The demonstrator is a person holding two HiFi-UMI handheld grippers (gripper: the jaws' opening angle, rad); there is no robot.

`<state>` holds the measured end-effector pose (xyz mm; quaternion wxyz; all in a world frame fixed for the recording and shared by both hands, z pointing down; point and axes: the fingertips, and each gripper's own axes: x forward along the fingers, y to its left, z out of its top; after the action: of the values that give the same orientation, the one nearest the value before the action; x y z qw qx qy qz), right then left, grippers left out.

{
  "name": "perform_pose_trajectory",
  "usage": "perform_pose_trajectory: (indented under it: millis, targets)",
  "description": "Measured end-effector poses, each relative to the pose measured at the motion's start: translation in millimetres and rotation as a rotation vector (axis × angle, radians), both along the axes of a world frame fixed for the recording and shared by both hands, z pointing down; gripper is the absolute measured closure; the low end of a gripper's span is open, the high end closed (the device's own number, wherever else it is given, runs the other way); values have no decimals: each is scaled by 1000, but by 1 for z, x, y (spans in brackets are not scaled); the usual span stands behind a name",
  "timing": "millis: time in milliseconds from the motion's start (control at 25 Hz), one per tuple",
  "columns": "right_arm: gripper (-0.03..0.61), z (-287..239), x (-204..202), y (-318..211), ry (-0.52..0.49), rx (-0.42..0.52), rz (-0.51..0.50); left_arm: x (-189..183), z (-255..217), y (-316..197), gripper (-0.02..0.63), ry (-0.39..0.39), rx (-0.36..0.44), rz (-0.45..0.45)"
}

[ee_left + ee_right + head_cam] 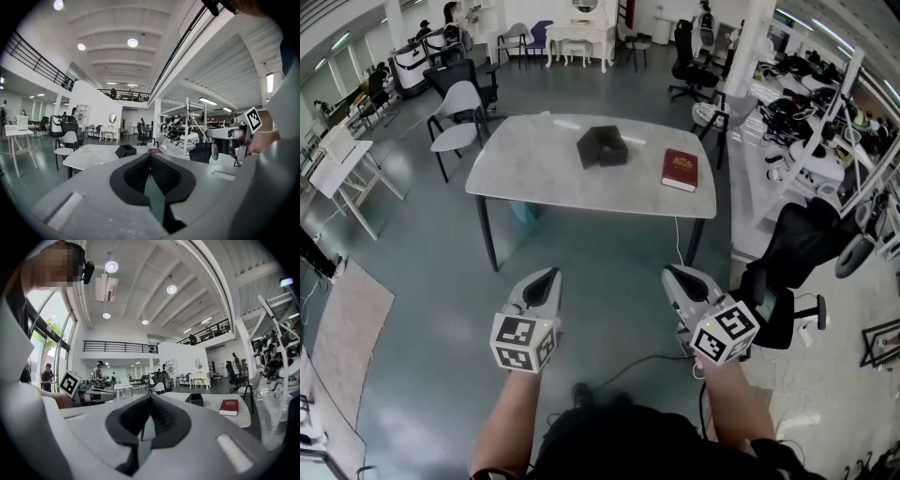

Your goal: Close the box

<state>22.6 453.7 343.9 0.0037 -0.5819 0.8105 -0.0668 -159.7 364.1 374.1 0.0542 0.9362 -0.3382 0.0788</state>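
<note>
The approach is judged to be in hand. The open black box (603,147) is set near the middle of the grey table (534,183). The left gripper (551,274) and the right gripper (667,272) are held well short of the table, jaws together on nothing. Next, the table must be neared and the box reached.

Head view looks steeply down on the distant table (534,164), upper centre; both low gripper views share its box (125,150).
</note>
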Motion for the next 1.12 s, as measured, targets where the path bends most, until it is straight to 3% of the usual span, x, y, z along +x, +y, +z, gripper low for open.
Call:
perform_pose_trajectory:
  millis: [360,1120]
  targets:
    - [580,23,-20,-4,26,-46,-37,-20,5,-3,603,-25,-10,-15]
    - [578,33,-125,-28,55,-114,-109,-132,18,-13,603,-7,-54,-76]
